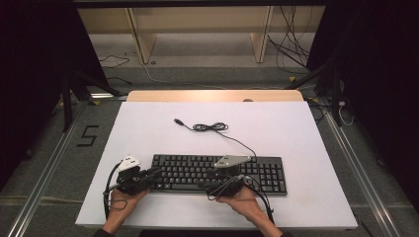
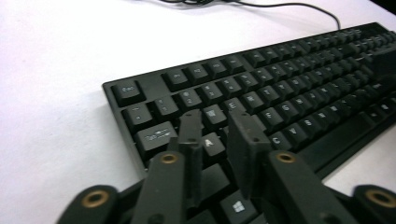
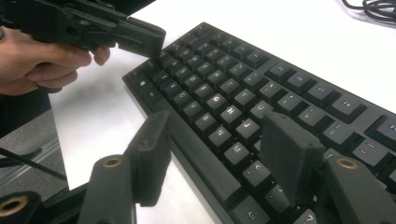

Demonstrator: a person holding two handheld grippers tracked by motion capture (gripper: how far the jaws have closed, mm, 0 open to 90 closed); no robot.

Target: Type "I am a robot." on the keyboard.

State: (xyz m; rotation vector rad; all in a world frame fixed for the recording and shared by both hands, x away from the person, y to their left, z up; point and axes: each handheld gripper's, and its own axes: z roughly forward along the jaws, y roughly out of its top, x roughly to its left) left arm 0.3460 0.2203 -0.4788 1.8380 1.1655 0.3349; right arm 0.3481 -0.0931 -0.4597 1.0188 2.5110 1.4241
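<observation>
A person is working a black wired keyboard (image 1: 220, 173) that is lying flat on the white table (image 1: 296, 133), near the front edge and a little right of centre, with its cable (image 1: 212, 127) trailing off to the far side in a loose coil. The left hand-held gripper (image 1: 148, 177) is hovering at the keyboard's left end; in the left gripper view its jaws are standing narrowed to a small gap over the A key (image 2: 211, 142), gripping nothing. The right hand-held gripper (image 1: 217, 183) is sitting over the keyboard's near edge toward the middle, and in the right gripper view its jaws are standing wide apart, one hanging over the table just off the near rim and the other over the lower letter rows, again with nothing clamped. Whether either tip is actually pressing a key I cannot tell. The likely trouble from here is imprecision: the blunt pads are broader than a single keycap, so a downward push is liable to catch two neighbouring keys at once. The right gripper's spread jaws straddling the rim could snag the edge and skid or tilt the light keyboard on the smooth table. The trailing gripper cables near the wrists could also drag across the keys.
</observation>
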